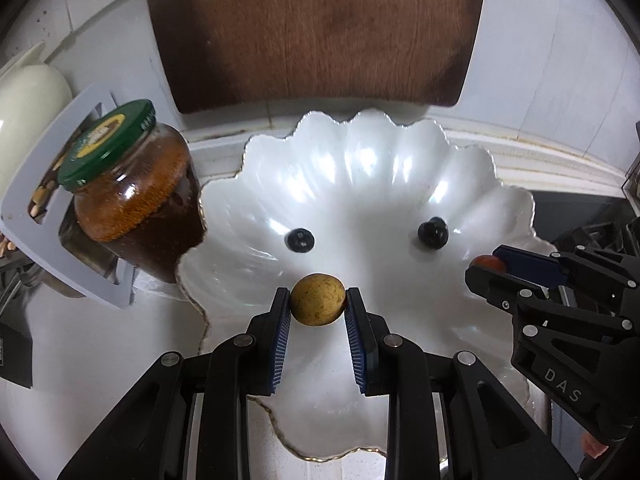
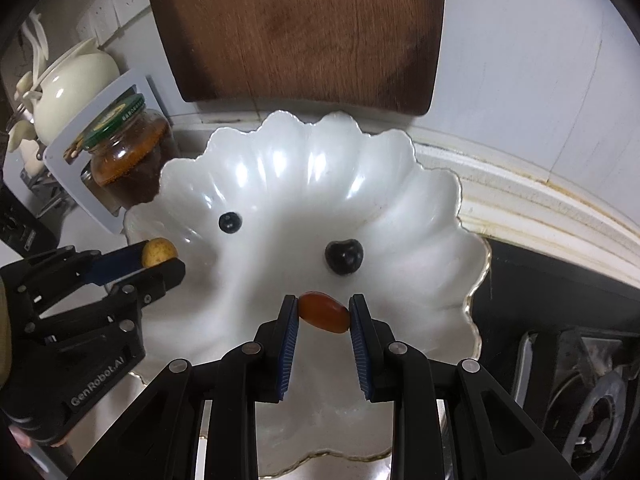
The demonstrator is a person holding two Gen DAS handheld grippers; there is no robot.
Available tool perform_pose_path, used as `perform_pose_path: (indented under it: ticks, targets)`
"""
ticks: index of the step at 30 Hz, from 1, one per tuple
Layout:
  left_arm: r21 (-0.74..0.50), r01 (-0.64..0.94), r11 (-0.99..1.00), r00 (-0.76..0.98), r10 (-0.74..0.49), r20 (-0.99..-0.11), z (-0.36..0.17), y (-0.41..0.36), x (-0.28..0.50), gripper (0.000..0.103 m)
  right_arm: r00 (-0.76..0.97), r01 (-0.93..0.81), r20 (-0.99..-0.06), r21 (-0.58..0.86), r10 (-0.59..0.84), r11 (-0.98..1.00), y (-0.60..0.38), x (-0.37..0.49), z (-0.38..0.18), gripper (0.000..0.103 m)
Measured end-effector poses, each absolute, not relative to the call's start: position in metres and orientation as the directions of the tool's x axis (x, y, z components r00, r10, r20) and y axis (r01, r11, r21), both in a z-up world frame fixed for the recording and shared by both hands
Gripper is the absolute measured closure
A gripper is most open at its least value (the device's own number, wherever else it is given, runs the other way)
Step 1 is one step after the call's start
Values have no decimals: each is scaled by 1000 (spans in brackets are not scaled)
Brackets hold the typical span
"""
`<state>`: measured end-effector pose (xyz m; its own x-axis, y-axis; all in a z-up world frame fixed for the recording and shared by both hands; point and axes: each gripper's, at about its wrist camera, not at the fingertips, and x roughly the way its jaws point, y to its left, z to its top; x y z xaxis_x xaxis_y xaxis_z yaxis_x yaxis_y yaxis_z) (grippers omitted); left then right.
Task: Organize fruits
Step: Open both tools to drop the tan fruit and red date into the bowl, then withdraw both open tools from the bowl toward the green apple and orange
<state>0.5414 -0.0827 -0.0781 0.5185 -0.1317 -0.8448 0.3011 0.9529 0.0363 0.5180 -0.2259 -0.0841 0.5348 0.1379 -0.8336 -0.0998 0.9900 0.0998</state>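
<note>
1. Grip status, left gripper (image 1: 318,306): jaws clamped on a round yellow-brown fruit (image 1: 318,305), held at the pad tips, one blue pad on each side.
2. Grip status, right gripper (image 2: 324,314): jaws clamped on an oblong red-orange fruit (image 2: 323,312), seated slightly askew between the pad tips.
3. Receiving vessel: a white scalloped bowl (image 1: 360,152) lies directly beyond and beneath both sets of jaws. Both held fruits are over its interior; neither appears to rest on the bowl surface.
4. Items already placed: two dark fruits lie loose in the bowl, ahead of the jaws. In the left wrist view, a round dark berry (image 1: 299,239) sits ahead and slightly left of the jaws; a dark cherry-like fruit (image 1: 433,233) sits ahead and to the right.
5. Progress estimate: two fruits deposited, two more in hand and positioned for deposit. Release of both remains outstanding.
6. Remaining stock: no further loose fruit is visible outside the bowl, so the count left cannot be determined.
7. Adjacent clutter: a green-lidded jar (image 1: 136,196) stands left of the left jaws, touching or overlapping the bowl rim in view.
</note>
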Motion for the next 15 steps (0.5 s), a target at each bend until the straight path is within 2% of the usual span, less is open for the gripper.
perform_pose_path:
  ticks: [5,7,8,10,15]
  targets:
    - [51,318,947,500,-121,-858,-86,-87,542,75,517,-92,-844,109,141,990,-227,521,-90,75]
    - [51,316,948,499,-120,-858,-87,-86,541,68,513,-89,-846,118,147,989,-228,521,-90,74]
    - [50,309,950,505,-119,-855,-86,-85,540,61,513,-87,-845,120,148,989,-228,522,-90,70]
    - [49,301,952,516,-119,-848,-83,-84,539,59,517,-78,-844,119,142,990,-229,521,-90,60]
    - [76,274,959,556,-94,-826,-70,-78,529,53,535,-66,-837,95,115,993,-232,514,-84,60]
